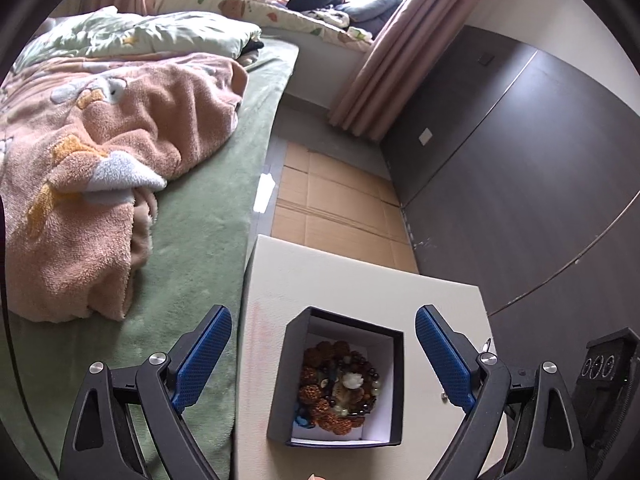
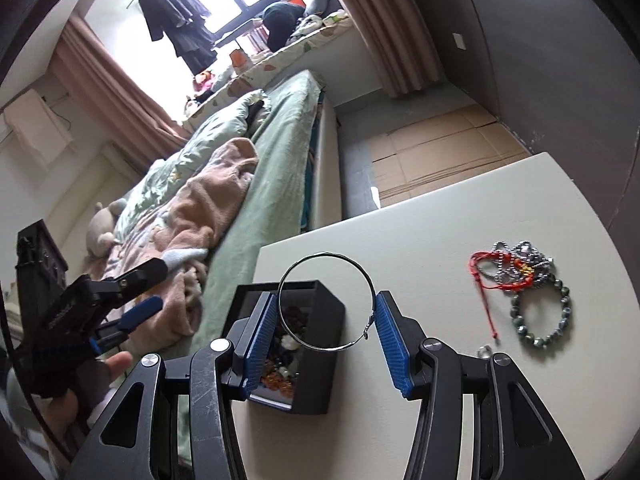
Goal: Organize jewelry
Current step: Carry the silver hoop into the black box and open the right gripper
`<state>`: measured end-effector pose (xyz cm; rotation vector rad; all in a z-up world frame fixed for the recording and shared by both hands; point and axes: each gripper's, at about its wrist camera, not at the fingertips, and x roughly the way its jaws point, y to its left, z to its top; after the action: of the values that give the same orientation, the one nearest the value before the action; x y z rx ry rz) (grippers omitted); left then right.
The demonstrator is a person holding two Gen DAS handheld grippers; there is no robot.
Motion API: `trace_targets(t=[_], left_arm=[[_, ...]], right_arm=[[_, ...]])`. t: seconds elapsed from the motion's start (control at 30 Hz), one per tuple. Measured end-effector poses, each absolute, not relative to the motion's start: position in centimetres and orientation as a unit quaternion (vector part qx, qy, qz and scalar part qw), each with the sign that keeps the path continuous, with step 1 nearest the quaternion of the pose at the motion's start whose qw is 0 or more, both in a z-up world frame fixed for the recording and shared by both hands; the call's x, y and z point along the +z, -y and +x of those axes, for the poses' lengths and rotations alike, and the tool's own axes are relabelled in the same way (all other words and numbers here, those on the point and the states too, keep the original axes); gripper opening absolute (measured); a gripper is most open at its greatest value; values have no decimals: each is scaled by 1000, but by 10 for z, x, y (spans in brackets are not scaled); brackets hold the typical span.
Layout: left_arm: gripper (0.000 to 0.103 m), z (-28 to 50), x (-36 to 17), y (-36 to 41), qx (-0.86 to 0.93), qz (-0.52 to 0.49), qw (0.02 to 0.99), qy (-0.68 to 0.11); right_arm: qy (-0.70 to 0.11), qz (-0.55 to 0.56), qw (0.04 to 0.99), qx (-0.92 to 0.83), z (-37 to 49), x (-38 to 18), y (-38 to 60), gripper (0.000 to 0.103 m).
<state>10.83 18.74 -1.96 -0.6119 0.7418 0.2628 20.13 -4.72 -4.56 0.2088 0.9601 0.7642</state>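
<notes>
Left gripper (image 1: 323, 350) wide apart over black box (image 1: 340, 380) full of beads (image 1: 340, 388), nothing gripped, right gripper (image 2: 326, 326) clamped on thin wire hoop (image 2: 326, 306) just above box, bracelets (image 2: 528, 296) piled on table (image 2: 440, 220) far right, bed (image 1: 200, 240) on left

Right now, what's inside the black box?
Inside the black box: a heap of beaded bracelets, brown seed beads, dark beads, a white carved piece. Anything beneath the heap is covered.

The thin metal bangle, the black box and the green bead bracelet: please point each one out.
Metal bangle (image 2: 326, 258): right wrist view, top of its wire.
Black box (image 1: 276, 396): left wrist view, its left outer wall.
Green bead bracelet (image 2: 565, 312): right wrist view, beads on its right side.
</notes>
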Motion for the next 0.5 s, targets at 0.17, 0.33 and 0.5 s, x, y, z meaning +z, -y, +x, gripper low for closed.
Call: trace_targets(t=[0.17, 0.33, 0.5], left_arm=[[93, 108, -23, -194, 132, -298, 874, -361], [93, 107, -25, -194, 132, -298, 872, -365], [93, 109, -26, -188, 126, -289, 873, -371]], right_arm=[[-451, 122, 787, 404, 197, -49, 22, 52], [-465, 118, 764, 432, 198, -59, 0, 62], [-470, 131, 767, 417, 201, -59, 16, 62]])
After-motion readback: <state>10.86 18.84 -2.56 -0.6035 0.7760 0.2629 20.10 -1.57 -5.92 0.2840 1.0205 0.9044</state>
